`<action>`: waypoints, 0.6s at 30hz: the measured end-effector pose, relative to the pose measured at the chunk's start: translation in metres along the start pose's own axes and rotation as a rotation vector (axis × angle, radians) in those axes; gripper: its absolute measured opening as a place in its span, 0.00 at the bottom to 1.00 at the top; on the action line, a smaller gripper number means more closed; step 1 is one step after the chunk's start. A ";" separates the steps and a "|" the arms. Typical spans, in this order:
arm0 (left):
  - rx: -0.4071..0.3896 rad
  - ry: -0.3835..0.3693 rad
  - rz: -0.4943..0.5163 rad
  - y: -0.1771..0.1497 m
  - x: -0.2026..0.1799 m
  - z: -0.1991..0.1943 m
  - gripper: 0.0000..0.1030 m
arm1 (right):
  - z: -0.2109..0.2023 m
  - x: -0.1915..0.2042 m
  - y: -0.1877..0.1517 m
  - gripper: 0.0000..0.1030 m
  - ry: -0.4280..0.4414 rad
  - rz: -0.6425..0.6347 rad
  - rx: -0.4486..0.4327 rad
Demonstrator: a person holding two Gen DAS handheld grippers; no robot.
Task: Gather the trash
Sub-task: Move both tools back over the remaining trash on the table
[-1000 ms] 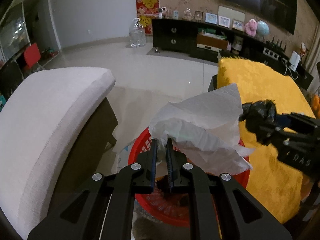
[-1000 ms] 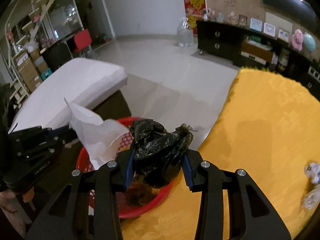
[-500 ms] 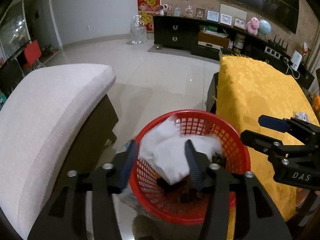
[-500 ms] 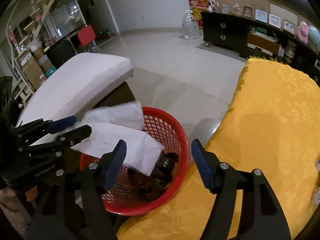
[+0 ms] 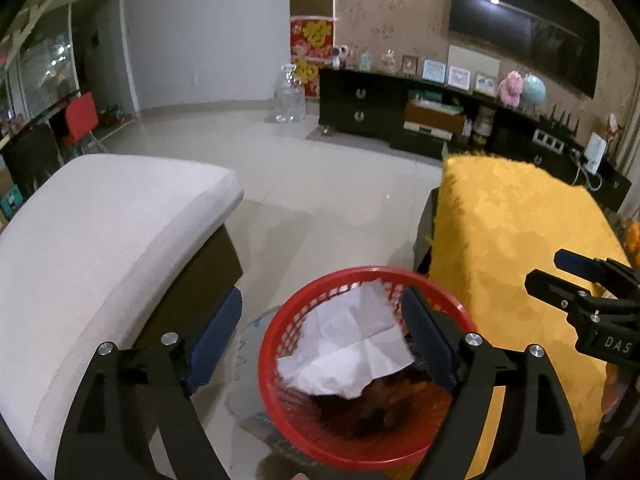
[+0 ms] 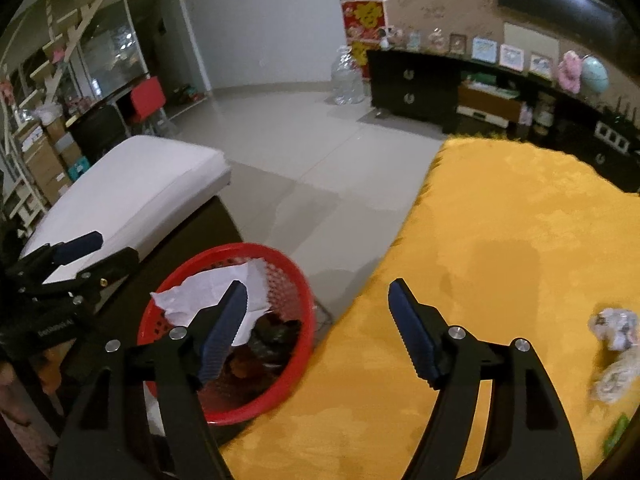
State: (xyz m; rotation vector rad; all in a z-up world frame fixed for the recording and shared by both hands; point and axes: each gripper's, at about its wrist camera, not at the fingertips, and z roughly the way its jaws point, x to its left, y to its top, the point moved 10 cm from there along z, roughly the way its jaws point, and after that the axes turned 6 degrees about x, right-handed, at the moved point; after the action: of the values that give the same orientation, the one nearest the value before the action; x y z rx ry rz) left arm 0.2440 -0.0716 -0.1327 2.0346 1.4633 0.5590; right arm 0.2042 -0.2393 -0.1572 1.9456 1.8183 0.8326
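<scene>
A red mesh basket (image 5: 276, 332) stands on the floor between a white seat and a yellow-covered table. In it lie a creased white paper (image 5: 348, 344) and a black bag (image 6: 276, 332) on darker trash. My left gripper (image 5: 322, 300) hovers above the basket, its jaws opening with nothing gripped between them. My right gripper (image 6: 318, 286) is over the basket's rim (image 6: 304, 300) and the table edge, jaws opening and empty. Each gripper shows in the other's view: the right gripper (image 5: 546, 267) and the left gripper (image 6: 114, 246). Crumpled paper scraps (image 6: 616, 328) lie on the table at the right.
The yellow tablecloth (image 6: 500, 240) covers the table to the right of the basket. The white cushioned seat (image 5: 100, 240) flanks it on the left. A pale tiled floor runs back to a black cabinet (image 5: 360, 108) and a clear water jug (image 5: 289, 100).
Both grippers went from shut to open. The white paper left the left gripper and the black bag left the right one; both now lie in the basket. The left gripper has risen a little.
</scene>
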 end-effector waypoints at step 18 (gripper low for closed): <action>-0.062 -0.134 0.125 0.016 -0.107 -0.009 0.82 | -0.094 -0.123 -0.025 0.77 -0.275 0.150 -0.142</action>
State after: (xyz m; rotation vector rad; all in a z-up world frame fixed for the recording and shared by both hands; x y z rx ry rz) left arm 0.2155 -0.1752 -0.1160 2.0831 1.2327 0.5011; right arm 0.1247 -0.3701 -0.1226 2.0095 1.4328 0.6785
